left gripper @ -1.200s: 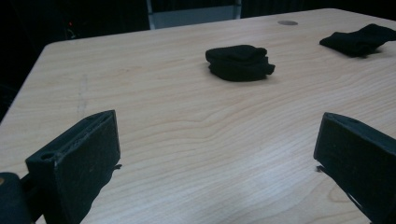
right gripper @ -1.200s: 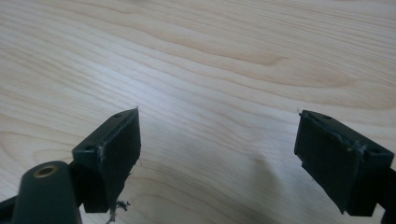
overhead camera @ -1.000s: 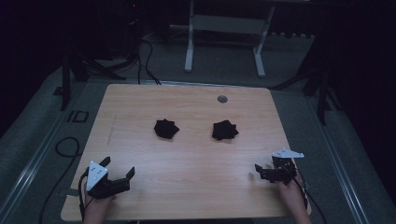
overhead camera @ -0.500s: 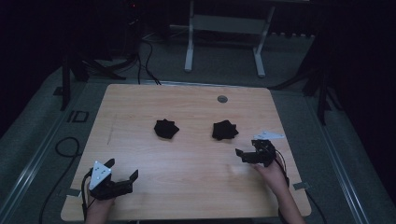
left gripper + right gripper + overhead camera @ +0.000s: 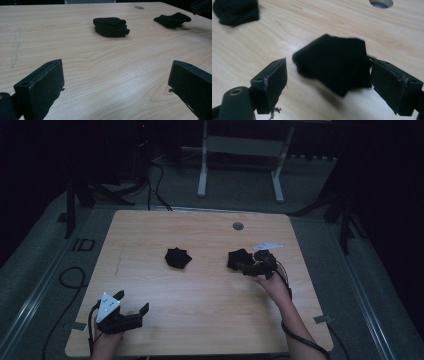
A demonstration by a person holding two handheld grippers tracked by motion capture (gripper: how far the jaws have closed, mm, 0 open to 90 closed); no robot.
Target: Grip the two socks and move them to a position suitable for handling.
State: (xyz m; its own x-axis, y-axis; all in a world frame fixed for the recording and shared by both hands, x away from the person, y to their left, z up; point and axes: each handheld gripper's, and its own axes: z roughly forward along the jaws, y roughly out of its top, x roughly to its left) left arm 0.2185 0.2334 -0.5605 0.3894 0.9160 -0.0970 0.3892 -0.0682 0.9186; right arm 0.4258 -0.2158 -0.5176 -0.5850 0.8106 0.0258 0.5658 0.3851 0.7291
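While my right gripper [image 5: 248, 266] reaches out over the right half of the light wooden desk [image 5: 210, 300], its fingers [image 5: 270, 82] stand wide apart around the crumpled black cloth bundle [image 5: 334, 63] that lies there. In the right gripper view one finger sits just left of the bundle with a strip of bare wood between them, and the other is at the bundle's right edge; whether it touches, I cannot tell. Nothing is clamped yet, and the bundle rests on the desk. Far of it is a round grey grommet hole [image 5: 238, 226] in the desktop.

A second folded black cloth bundle [image 5: 177, 257] lies near the middle of the desk, well apart from the first, to its left.

My left gripper [image 5: 131, 310] rests at the near left corner of the desk, its fingers [image 5: 43, 86] spread wide and holding nothing, with only bare wood between them. From its view, both bundles lie far off across the wood.
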